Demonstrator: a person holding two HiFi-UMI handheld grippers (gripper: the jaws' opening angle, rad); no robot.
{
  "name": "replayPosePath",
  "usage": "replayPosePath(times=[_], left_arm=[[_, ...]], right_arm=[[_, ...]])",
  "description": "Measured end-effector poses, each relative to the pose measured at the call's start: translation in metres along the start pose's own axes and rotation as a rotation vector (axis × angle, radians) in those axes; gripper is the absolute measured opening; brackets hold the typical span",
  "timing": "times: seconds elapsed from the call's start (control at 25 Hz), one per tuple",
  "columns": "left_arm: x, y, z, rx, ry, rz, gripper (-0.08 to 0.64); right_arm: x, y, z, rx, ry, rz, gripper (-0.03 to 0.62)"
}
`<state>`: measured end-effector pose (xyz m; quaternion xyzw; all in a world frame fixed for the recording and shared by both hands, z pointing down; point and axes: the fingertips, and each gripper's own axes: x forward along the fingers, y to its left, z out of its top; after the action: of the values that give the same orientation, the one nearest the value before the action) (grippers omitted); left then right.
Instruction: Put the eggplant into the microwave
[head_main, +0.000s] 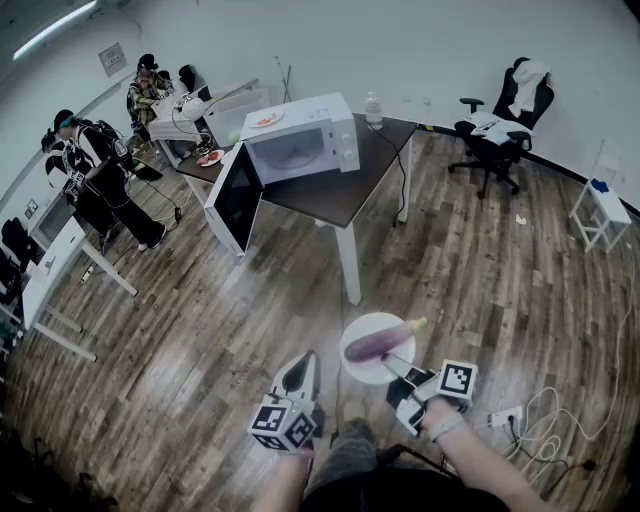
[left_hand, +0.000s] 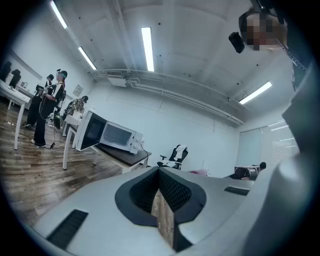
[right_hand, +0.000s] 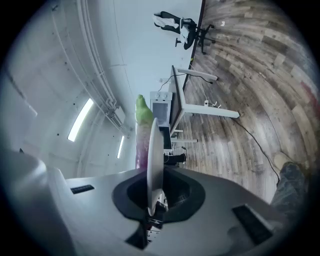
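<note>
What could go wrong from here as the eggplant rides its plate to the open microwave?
1. The eggplant lies loose on the plate, which the right gripper pinches only at the rim; a tilt could roll it off.
2. The left gripper is shut and gives no support, so the plate may sag or slip.
3. The microwave has its open door jutting past the table; the plate might knock it.

eggplant (head_main: 383, 341) on plate (head_main: 365, 373), microwave (head_main: 300, 140) on table (head_main: 340, 197)
</note>
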<state>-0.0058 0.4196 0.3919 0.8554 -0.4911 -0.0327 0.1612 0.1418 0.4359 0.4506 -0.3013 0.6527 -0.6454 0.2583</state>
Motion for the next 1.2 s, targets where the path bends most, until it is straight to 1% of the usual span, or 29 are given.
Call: replayPosePath(times=[0.16, 0.32, 0.48, 0.72, 0.88, 1.04, 1.2], left_arm=[[0.027, 0.013, 0.005, -0.001, 0.0, 0.005, 0.0], [0.048, 0.029, 0.005, -0.011, 0.028, -0.006, 0.0], [0.07, 0.058, 0.011, -0.011, 0.034, -0.001, 0.0], [0.103, 0.095, 0.02, -0.017, 0.051, 0.001, 0.0], [0.123, 0.12, 0.022, -0.026, 0.056, 0.0, 0.0], [0.139, 0.137, 0.026, -0.021, 0.054, -0.006, 0.0], [0.153, 0.148, 0.03, -0.034, 0.051, -0.001, 0.0]], right_arm=[[0.028, 0.0, 0.018, -0.012, 0.008, -0.007, 0.011], [0.057, -0.003, 0.033, -0.001, 0.002, -0.019, 0.011], [0.089, -0.007, 0.049, 0.001, -0.004, -0.03, 0.011], [0.13, -0.01, 0.078, 0.028, -0.051, -0.023, 0.012], [0.157, -0.01, 0.094, 0.019, -0.061, -0.022, 0.012], [0.179, -0.009, 0.105, 0.011, -0.063, -0.005, 0.012], [0.193, -0.014, 0.12, 0.021, -0.076, -0.014, 0.012]])
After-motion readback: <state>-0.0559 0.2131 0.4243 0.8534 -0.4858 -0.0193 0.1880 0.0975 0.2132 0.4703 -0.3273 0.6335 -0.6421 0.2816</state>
